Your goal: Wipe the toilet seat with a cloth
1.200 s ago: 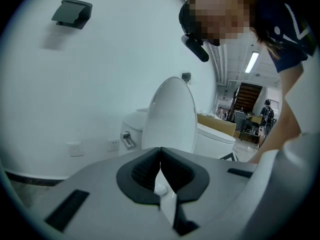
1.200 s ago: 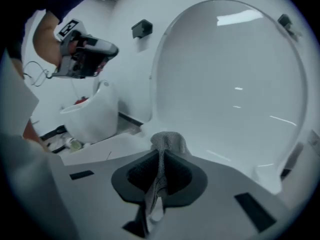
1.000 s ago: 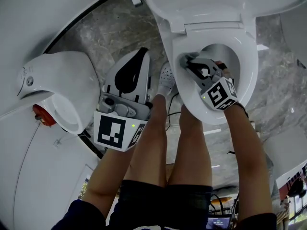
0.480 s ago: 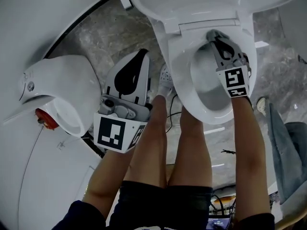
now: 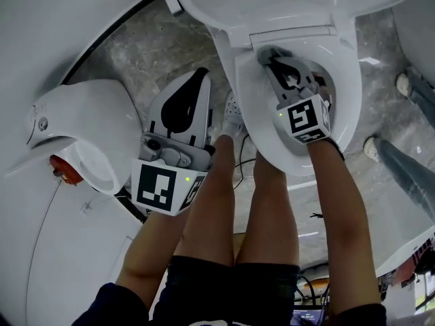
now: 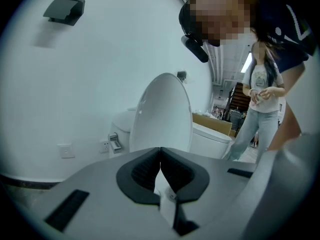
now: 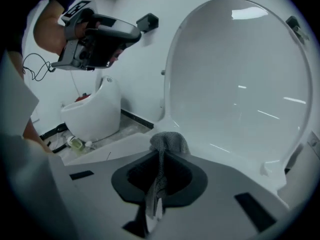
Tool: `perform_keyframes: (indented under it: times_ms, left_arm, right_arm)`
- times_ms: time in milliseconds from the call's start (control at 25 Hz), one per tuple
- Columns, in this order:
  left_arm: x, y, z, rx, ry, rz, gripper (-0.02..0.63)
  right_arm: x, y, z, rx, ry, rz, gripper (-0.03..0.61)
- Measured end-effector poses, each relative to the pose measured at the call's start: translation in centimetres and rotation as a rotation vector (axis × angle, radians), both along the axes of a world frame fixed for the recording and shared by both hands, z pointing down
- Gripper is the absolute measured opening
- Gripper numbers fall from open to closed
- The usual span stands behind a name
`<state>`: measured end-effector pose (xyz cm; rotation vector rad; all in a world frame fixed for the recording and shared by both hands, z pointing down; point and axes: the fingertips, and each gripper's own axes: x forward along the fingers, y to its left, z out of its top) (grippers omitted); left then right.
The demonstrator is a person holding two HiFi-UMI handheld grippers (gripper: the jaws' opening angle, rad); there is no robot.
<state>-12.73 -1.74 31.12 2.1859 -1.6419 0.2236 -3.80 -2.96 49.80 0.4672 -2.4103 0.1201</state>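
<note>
**A:** What has shifted around the toilet (image 5: 234, 80) in the last second?

**B:** Very little of the big things. The bowl and the raised lid (image 7: 240, 79) sit where they were. A bystander's legs (image 5: 408, 175) in jeans have moved along the right edge of the head view, well apart from the work.

**A:** And on the toilet seat (image 5: 345, 87)?

**B:** The right gripper (image 5: 274, 66) has travelled over it. A second ago it lay on the seat's left flank. Half a second ago it was at the back right. Now it is at the rear left, just below the base of the lid.

**A:** The left gripper (image 6: 160, 154)?

**B:** It has not stirred. It hangs over the floor (image 5: 149, 46) to the left of the bowl, its fingers shut against each other with nothing between them.

**A:** Where is the cloth (image 7: 169, 141)?

**B:** The right gripper's fingers are clamped on it. A grey bunch sticks out past the tips and lies at the rear of the seat. Contact looks likely from the head view, though it cannot be confirmed.

**A:** What does that mean for the job?

**B:** The wiping looks well under way, since the rear arc has had passes in both directions. Judging only by where the cloth has been, the right flank and the front rim are probably still to be wiped.
</note>
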Motion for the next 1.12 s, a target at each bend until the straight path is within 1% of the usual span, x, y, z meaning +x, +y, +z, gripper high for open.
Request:
perform_keyframes:
  times_ms: [80, 160, 280, 440, 560, 680, 800, 880, 960, 1040, 1120]
  left_arm:
    - [0.6, 0.1, 0.0, -0.004, 0.004, 0.01, 0.02]
    - [1.1, 0.1, -0.2, -0.003, 0.004, 0.025, 0.02]
    - [1.4, 0.0, -0.3, 0.0, 0.003, 0.037, 0.02]
    - [1.7, -0.1, -0.3, 0.0, 0.006, 0.039, 0.02]
    - [2.2, -0.3, -0.6, 0.004, 0.005, 0.05, 0.02]
    - [2.1, -0.6, -1.1, 0.014, -0.002, 0.054, 0.02]
    - [1.9, -0.9, -1.4, 0.022, -0.01, 0.05, 0.02]
    - [1.9, -1.1, -1.7, 0.027, -0.012, 0.046, 0.02]
    - [2.0, -1.3, -2.3, 0.035, -0.012, 0.045, 0.02]
    - [2.3, -1.4, -3.1, 0.044, -0.014, 0.048, 0.02]
    - [2.6, -1.4, -4.1, 0.053, -0.018, 0.052, 0.02]
  right_arm:
    - [-0.6, 0.4, -0.3, 0.001, -0.017, -0.005, 0.046]
    - [0.8, -0.8, -0.1, 0.016, 0.009, 0.036, 0.046]
    - [5.0, -3.7, 0.6, 0.035, 0.081, 0.132, 0.047]
    - [11.5, -4.9, 2.4, 0.029, 0.21, 0.189, 0.046]
    - [15.4, -5.1, 2.0, 0.034, 0.279, 0.241, 0.046]
    - [18.2, -5.1, 1.5, 0.001, 0.322, 0.314, 0.046]
    - [21.0, -3.7, 1.4, -0.074, 0.358, 0.398, 0.046]
    - [22.5, -2.3, 0.5, -0.104, 0.35, 0.427, 0.046]
    - [23.1, -0.9, -1.7, -0.1, 0.303, 0.442, 0.046]
    - [23.5, 0.0, -4.9, -0.081, 0.219, 0.486, 0.046]
    - [23.7, 0.5, -8.5, -0.055, 0.117, 0.551, 0.046]
